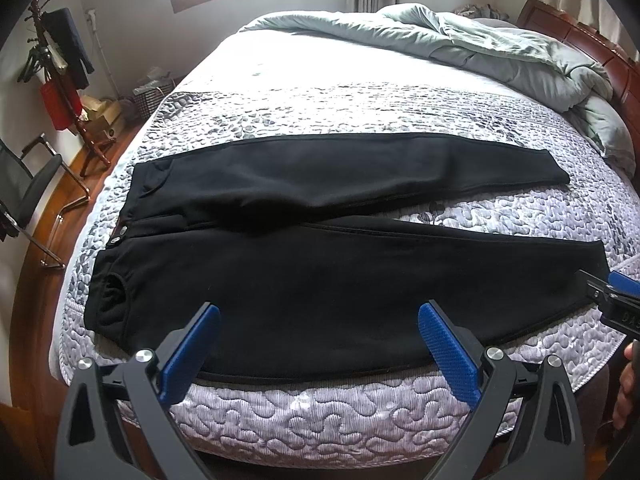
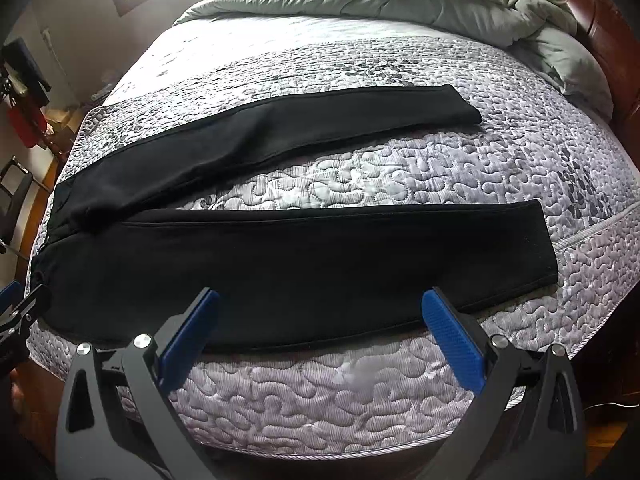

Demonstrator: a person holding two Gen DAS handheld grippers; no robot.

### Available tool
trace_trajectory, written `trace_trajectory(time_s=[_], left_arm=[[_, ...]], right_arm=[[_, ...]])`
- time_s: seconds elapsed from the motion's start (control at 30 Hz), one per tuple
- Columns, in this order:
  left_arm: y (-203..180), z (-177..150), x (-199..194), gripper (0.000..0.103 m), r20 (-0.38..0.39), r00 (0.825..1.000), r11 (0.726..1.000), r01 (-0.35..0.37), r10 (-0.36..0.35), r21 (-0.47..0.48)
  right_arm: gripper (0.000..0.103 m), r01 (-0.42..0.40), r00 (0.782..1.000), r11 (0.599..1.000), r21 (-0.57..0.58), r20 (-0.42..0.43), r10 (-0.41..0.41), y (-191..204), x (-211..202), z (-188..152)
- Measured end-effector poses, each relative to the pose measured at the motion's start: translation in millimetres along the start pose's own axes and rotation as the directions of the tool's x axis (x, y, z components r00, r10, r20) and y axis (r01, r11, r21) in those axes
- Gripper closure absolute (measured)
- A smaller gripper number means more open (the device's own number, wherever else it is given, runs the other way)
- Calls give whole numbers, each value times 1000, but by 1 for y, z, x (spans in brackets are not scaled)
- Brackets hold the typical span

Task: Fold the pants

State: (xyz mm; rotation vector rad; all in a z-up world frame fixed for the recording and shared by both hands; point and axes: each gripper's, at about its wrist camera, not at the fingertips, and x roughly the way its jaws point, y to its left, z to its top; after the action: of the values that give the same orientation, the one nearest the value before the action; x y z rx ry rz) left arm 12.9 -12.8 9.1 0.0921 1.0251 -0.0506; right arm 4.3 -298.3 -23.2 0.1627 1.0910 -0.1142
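Observation:
Black pants lie flat on the quilted bed, waistband to the left, both legs spread apart and running to the right. My left gripper is open and empty, hovering over the near leg's thigh close to the bed's front edge. My right gripper is open and empty, over the near leg toward its lower part. The right gripper also shows at the right edge of the left wrist view, beside the near leg's hem. The far leg lies angled away.
The grey-patterned bedspread covers the bed. A crumpled green-grey duvet is piled at the far right by the wooden headboard. A coat rack, chair and boxes stand on the floor to the left.

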Motion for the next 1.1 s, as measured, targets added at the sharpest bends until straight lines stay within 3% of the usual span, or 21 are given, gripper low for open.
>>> trace_trajectory(time_s=[0.7, 0.8, 0.87, 0.97, 1.1], left_arm=[[-5, 9, 18, 4, -31, 999, 1000, 13, -12, 11], [-7, 23, 40, 4, -86, 995, 999, 46, -46, 1], [-12, 37, 56, 4, -103, 994, 999, 49, -47, 14], [-28, 75, 87, 4, -134, 988, 995, 86, -80, 40], [-56, 128, 122, 4, -146, 978, 987, 158, -150, 43]], right_arm=[[3, -25, 1000, 1000, -8, -14, 25, -4, 15, 6], [3, -69, 997, 998, -10, -26, 69, -20, 26, 26], [3, -55, 998, 998, 0, -20, 55, -41, 36, 53], [3, -32, 999, 999, 19, -12, 32, -83, 60, 103], [3, -32, 996, 997, 73, -78, 37, -148, 114, 173]])
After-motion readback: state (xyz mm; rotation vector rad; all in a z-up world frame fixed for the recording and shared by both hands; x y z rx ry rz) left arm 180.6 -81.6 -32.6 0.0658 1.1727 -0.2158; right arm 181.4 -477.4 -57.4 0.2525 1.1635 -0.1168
